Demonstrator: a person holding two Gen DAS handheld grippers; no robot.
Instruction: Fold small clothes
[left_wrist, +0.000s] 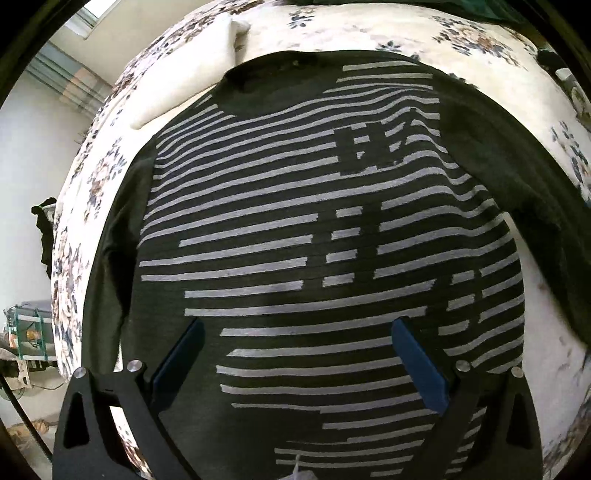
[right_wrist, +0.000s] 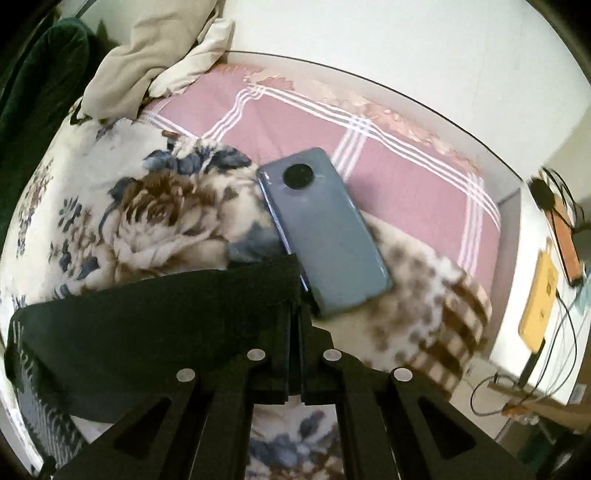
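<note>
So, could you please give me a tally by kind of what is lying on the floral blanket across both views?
Dark striped sweaters: 1
Blue-grey phones, lying face down: 1
Cream pillows: 1
Total: 3

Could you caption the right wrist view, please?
Right claw shut on dark sleeve beside phone on floral blanket.
</note>
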